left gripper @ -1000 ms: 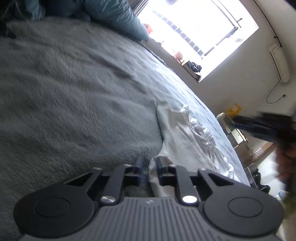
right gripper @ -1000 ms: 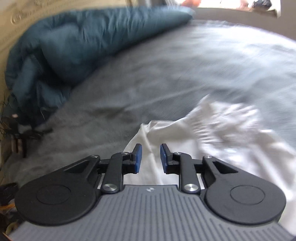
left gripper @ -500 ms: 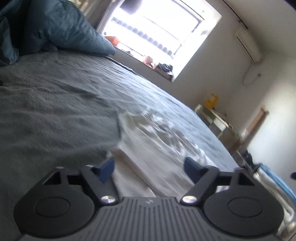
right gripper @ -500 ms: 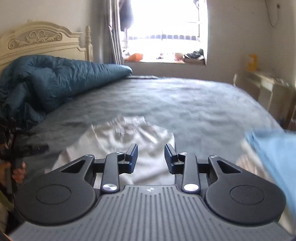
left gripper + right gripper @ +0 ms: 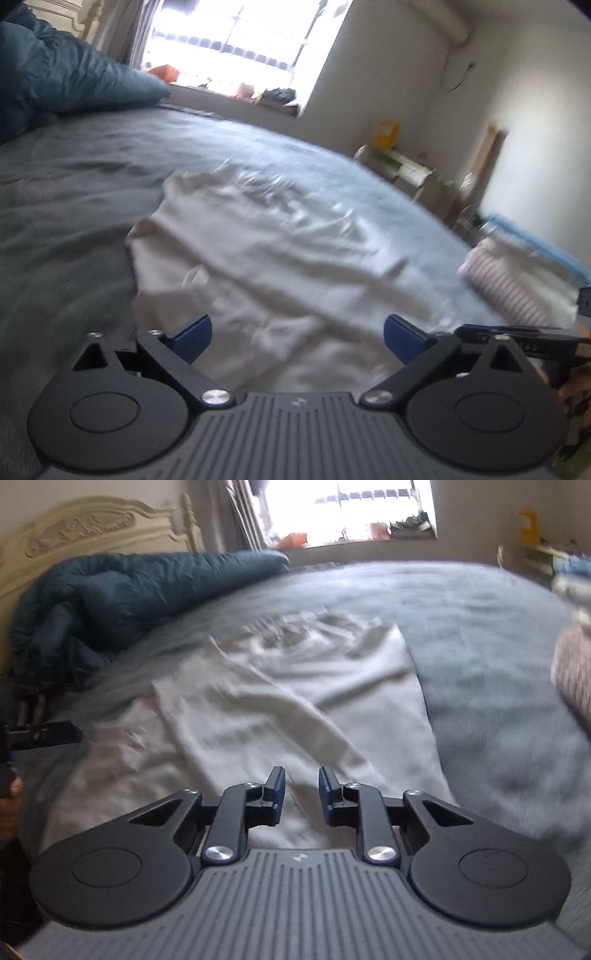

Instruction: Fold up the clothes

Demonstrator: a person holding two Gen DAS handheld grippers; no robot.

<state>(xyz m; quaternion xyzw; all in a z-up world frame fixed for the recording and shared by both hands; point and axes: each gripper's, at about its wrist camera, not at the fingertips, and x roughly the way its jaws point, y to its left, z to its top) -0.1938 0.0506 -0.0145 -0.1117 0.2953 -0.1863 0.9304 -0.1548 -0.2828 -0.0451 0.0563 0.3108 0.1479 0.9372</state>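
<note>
So the white garment [image 5: 280, 258] is lying rumpled on the grey bed [image 5: 74, 177], partly folded over itself, with its long axis running away from both cameras toward the window [image 5: 236, 40]. The left claw [image 5: 297, 332] is spread wide and its jaws are opening a touch more, nothing between them, just hovering over the near edge of the cloth, which lies straight ahead of it and below. The right claw [image 5: 302, 794] is down to a narrow gap and its jaws are closing, but I can't see any fabric between the blue pads [image 5: 277, 788]; the cloth sits just past the tips, with a long fold ridge [image 5: 295, 701] running diagonally away toward the far left. My guess is the next move hinges on that near hem: both claws are lined up along it, left claw toward the garment's left side and right claw closer to the straight right-hand edge [image 5: 417, 686], and the right one looks nearer to actually pinching something. There's a blue duvet [image 5: 122, 590] piled by the headboard [image 5: 88, 528], and some striped fabric [image 5: 509, 284] off to the right on the bed, well apart from the white piece. No brand or writing I can read; too much motion blur.
</note>
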